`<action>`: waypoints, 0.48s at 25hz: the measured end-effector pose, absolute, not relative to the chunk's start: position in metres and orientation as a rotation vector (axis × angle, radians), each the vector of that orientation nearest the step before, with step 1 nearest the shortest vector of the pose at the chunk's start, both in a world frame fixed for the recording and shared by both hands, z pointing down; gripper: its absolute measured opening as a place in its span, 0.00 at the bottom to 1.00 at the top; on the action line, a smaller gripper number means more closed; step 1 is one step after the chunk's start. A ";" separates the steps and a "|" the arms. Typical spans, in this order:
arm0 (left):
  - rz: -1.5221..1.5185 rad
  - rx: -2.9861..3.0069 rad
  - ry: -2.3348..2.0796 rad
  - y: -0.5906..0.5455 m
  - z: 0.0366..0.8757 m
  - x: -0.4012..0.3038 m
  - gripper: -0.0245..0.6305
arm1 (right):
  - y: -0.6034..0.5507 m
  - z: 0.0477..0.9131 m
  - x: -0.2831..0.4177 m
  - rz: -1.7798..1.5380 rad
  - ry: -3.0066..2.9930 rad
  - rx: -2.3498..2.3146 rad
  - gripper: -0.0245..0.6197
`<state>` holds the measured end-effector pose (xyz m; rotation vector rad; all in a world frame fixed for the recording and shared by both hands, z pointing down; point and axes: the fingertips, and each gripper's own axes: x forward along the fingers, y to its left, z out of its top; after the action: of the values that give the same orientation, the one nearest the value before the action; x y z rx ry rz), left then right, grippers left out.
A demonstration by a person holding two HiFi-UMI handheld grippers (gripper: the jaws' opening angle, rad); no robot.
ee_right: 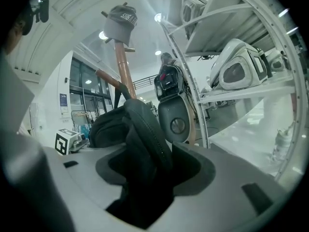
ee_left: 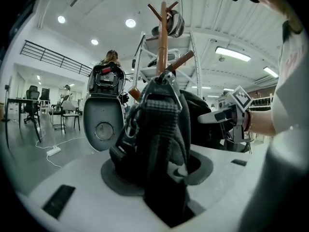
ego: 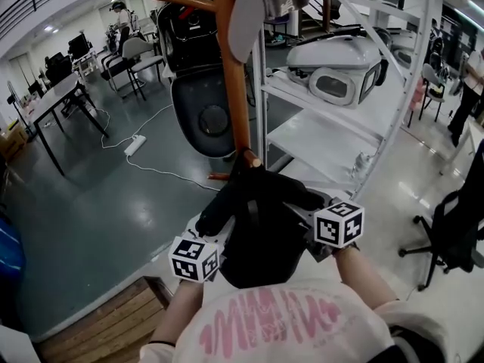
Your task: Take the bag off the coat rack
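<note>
Grey floor (ego: pixel 91 203) lies open at 9 o'clock; shelf (ego: pixel 318 138) crowds 2. Bag (ego: pixel 261 233), rack (ego: pixel 236 89) at its 12, is clamped between left gripper (ee_left: pixel 161 178) and right gripper (ee_right: pixel 145 178).

At lower centre, the bag (ego: pixel 261 225) sits between the left claw (ee_left: pixel 160 180) and the right claw (ee_right: pixel 145 180), before the coat rack (ego: pixel 231 66). A scooter (ego: pixel 200 97) stands behind the rack. Shelving (ego: pixel 333 131) fills the right, and a desk (ego: pixel 53 98) stands upper left.
</note>
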<state>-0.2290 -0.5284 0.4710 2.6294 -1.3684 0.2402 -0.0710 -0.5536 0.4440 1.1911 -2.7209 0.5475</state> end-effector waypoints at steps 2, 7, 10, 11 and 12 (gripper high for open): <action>0.237 2.624 -1.344 -0.528 0.470 -0.227 0.28 | -0.554 0.444 -0.070 0.556 -2.712 1.195 0.40; 0.225 2.610 -1.299 -0.525 0.467 -0.224 0.24 | -0.555 0.440 -0.069 0.548 -2.692 1.237 0.36; 0.223 2.593 -1.290 -0.524 0.466 -0.222 0.22 | -0.554 0.438 -0.068 0.517 -2.658 1.278 0.32; 0.225 2.588 -1.288 -0.525 0.466 -0.221 0.22 | -0.555 0.438 -0.066 0.501 -2.649 1.292 0.31; 0.227 2.586 -1.288 -0.526 0.466 -0.219 0.22 | -0.555 0.438 -0.065 0.490 -2.642 1.301 0.30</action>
<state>-0.2192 -0.5255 0.4657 2.5860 -1.2877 0.2271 -0.0648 -0.5551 0.4382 1.3010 -2.6424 0.4899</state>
